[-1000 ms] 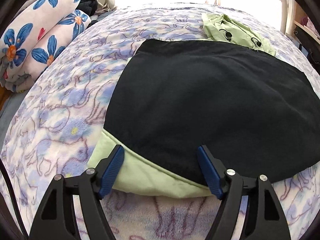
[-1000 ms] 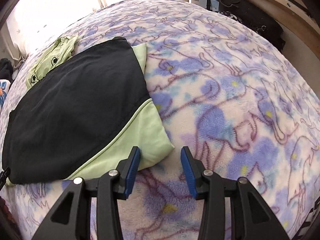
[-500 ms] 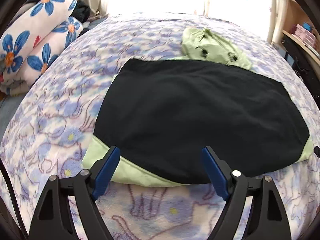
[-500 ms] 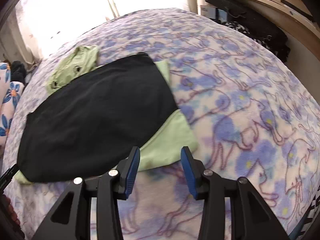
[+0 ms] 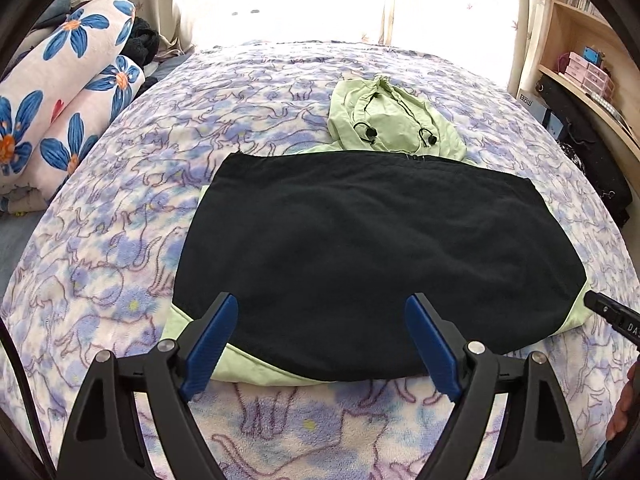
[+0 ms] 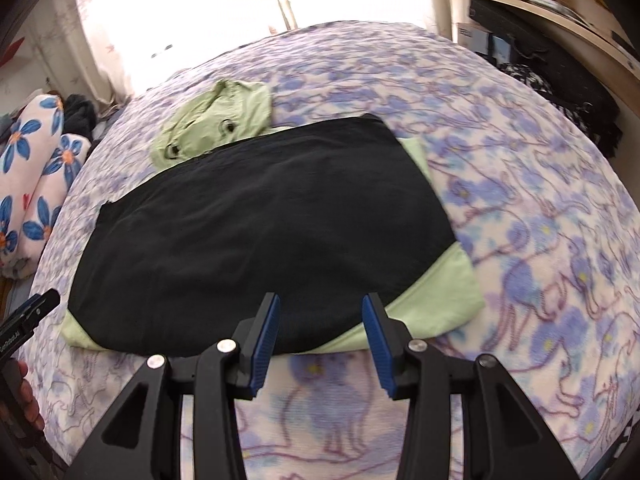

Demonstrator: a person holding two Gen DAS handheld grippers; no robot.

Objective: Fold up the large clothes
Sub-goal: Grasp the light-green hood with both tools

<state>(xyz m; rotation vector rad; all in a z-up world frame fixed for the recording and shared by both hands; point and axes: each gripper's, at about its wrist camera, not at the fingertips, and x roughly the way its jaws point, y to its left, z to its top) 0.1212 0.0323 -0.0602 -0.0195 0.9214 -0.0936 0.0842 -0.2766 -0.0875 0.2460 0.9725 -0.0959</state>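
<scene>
A large hooded jacket lies folded flat on the bed, its black lining (image 5: 360,248) facing up and its light green hood (image 5: 384,124) at the far end. A green hem (image 6: 440,304) shows along the near edge and right corner. My left gripper (image 5: 320,300) hovers above the near left part of the jacket, jaws wide open, with nothing gripped. Over the near right part, my right gripper (image 6: 321,299) is about half open and empty. Each gripper's tip shows at the edge of the other's view.
The bed is covered by a fleece blanket (image 5: 120,240) with purple cat outlines. A rolled quilt (image 5: 60,92) with blue flowers lies at the far left. A wooden shelf (image 5: 580,40) and a black bag (image 5: 592,152) stand to the right, with a bright window behind.
Both grippers have risen and drawn back from the jacket's near edge, so more of the bed shows. The right one has swung from the right corner toward the middle. The left jaws have widened slightly.
</scene>
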